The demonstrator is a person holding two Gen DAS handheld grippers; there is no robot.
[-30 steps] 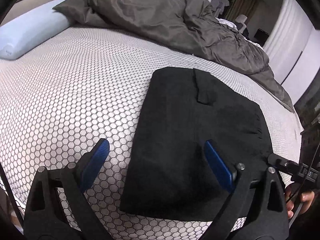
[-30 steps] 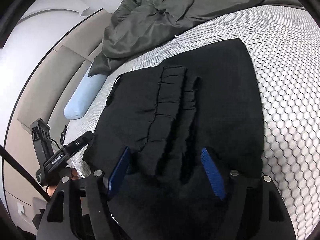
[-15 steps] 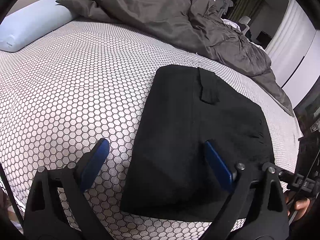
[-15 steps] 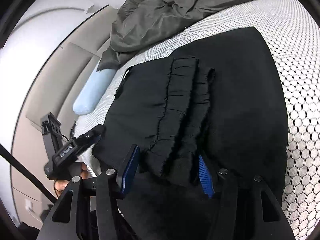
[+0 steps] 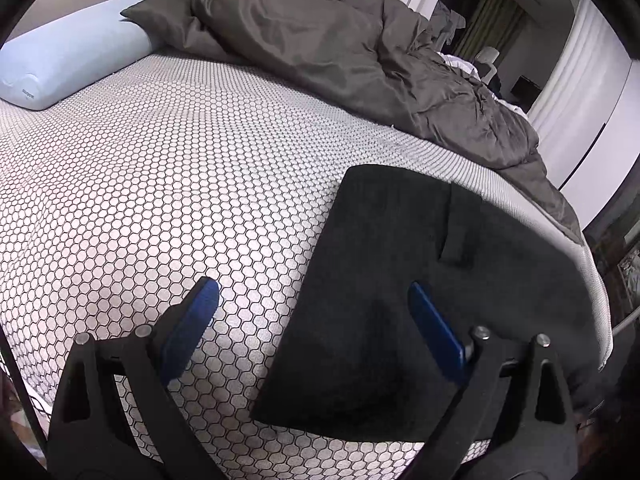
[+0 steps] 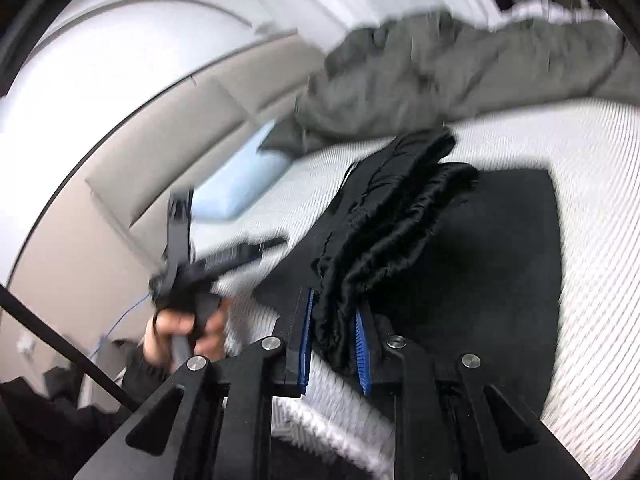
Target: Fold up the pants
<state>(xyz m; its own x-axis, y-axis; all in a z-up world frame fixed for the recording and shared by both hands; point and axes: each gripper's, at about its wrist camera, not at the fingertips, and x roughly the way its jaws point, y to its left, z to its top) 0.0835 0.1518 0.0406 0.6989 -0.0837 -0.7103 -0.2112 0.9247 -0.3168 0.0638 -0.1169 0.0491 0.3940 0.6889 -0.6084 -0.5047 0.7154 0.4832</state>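
Up close, black pants point(image 5: 400, 280) lie folded into a flat rectangle on a bed point(image 5: 160, 200) covered in a white sheet with a honeycomb print. Seen from the left wrist, the rectangle's long axis runs from the near edge of the bed away toward a rumpled grey duvet point(image 5: 340, 52), and it sits on the right part of the mattress, close to the bed's right edge. The left tool point(image 5: 314, 308) hovers with its blue pads spread wide and nothing between them; one pad is over bare sheet, the other over the pants. To the left of the pants a broad stretch of sheet lies open, reaching a pale blue pillow point(image 5: 68, 68) near the headboard. From the right wrist, which is blurred, the right tool point(image 6: 334, 332) is closing its narrow blue pads on the gathered waistband point(image 6: 384, 236), a bunched ridge that rises from the pads and points toward the duvet. Beside it on the left, a hand point(image 6: 180, 332) grips the other tool's handle.
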